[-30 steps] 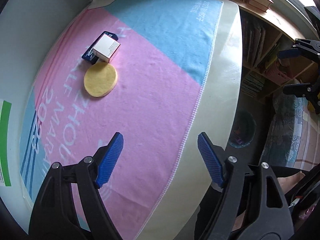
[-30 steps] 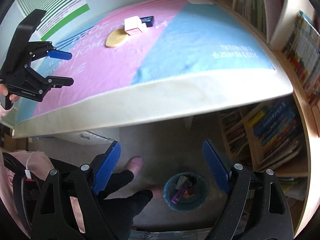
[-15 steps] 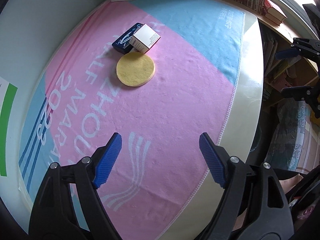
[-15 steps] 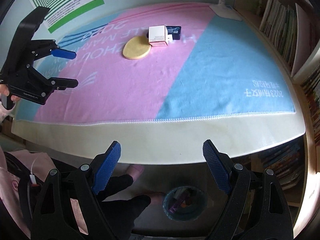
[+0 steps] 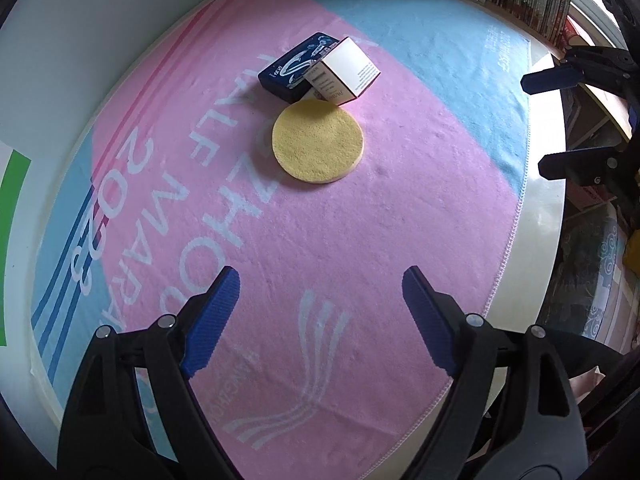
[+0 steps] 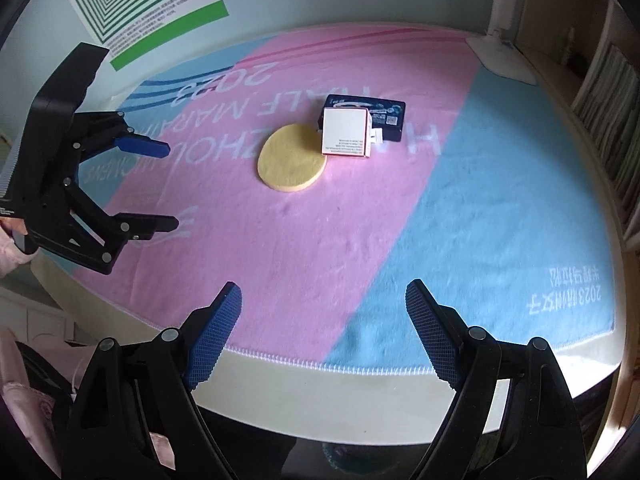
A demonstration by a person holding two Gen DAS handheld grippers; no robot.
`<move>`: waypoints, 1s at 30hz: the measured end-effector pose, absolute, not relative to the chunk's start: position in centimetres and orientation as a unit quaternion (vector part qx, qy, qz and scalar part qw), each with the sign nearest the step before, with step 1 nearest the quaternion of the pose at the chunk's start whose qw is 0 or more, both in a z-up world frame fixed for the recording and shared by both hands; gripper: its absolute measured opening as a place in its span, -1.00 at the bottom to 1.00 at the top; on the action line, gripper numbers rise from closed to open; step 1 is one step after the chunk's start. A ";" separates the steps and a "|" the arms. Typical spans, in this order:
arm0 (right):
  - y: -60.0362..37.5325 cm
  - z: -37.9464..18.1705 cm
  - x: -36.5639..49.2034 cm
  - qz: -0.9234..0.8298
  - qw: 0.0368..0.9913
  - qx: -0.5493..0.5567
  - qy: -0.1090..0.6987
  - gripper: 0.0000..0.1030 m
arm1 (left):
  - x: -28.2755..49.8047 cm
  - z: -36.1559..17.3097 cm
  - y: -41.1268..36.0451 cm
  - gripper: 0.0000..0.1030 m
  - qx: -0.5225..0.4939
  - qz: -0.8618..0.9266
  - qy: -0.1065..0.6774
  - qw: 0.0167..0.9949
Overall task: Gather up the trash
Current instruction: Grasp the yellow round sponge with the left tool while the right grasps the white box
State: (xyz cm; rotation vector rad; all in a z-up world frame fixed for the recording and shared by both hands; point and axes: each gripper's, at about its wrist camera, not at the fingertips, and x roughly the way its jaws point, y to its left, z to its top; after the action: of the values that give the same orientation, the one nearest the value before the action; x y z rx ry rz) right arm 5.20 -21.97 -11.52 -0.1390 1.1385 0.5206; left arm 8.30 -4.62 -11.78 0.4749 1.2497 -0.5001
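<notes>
Home study: packed bookshelves (image 6: 612,92), desk (image 6: 360,376)

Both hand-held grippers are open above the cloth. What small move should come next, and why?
Probably bring the left hand-held gripper forward to the yellow sponge disc. It is the nearest item, it lies flat, and nothing is between the open jaws. The white box leans on the dark blue box behind.

Left gripper (image 5: 320,300): jaws wide, just been opening, nothing between them, above pink-and-blue towel (image 5: 400,208). Round yellow sponge (image 5: 318,145) touches white carton (image 5: 345,71), which leans on dark blue box (image 5: 292,66)
</notes>
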 end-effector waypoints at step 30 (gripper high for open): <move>-19.3 -14.1 18.4 0.347 0.753 -0.079 0.553 0.71 | 16.1 -15.5 -7.1 0.76 0.159 -0.216 0.616 0.741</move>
State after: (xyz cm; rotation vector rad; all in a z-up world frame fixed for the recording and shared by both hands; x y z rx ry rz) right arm 18.37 -19.30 -14.09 -0.1733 1.2076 0.7577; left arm 16.11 -7.08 -15.46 0.3482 1.3505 -0.4734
